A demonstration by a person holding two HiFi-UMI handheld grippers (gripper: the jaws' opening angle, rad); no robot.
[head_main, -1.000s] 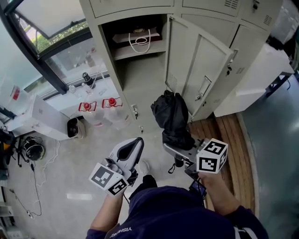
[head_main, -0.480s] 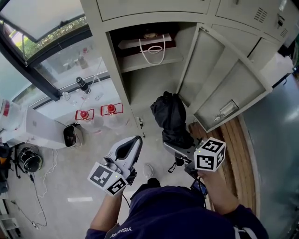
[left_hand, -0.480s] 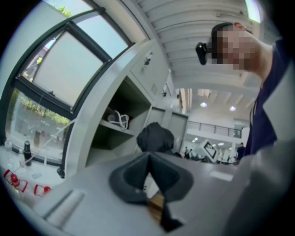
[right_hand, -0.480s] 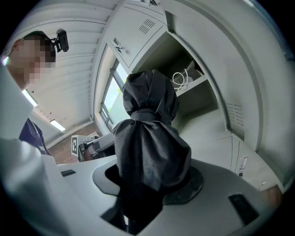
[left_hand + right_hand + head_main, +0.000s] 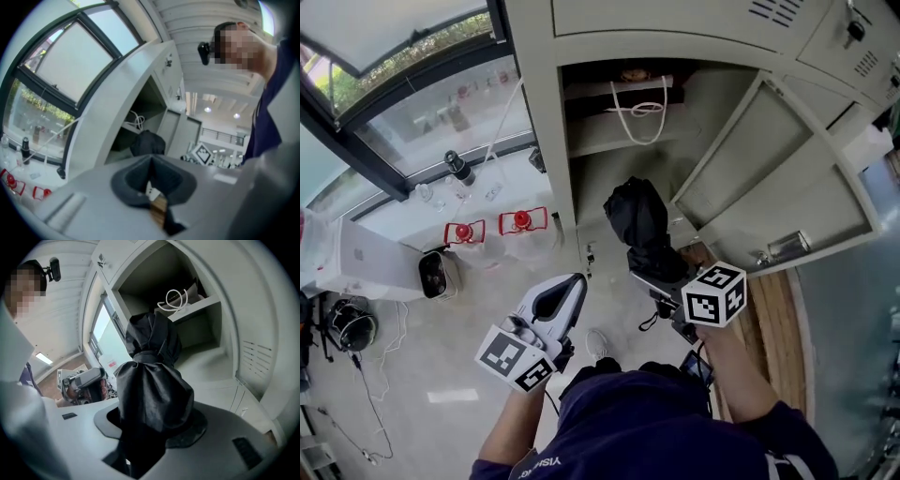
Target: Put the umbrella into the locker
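A folded black umbrella [image 5: 637, 217] stands upright, its lower end pinched in my right gripper [image 5: 654, 274], which is shut on it. Its top reaches the mouth of the open beige locker [image 5: 546, 141]. In the right gripper view the umbrella [image 5: 152, 380] fills the middle, and the lower compartment [image 5: 206, 362] lies just behind it. The locker door [image 5: 769, 192] swings out to the right. My left gripper [image 5: 572, 284] hangs lower left of the locker, its jaws shut with nothing between them. The left gripper view also catches the umbrella [image 5: 147, 143].
A bag with white cord handles [image 5: 642, 101] lies on the locker's upper shelf. Two red-capped water jugs [image 5: 520, 225] stand on the floor to the left, under a window. A wooden platform [image 5: 780, 319] runs along the right. A white box [image 5: 366, 255] sits far left.
Both grippers have moved toward the locker, and the umbrella's top now sits at its opening. The locker and its door look larger and nearer in the view.
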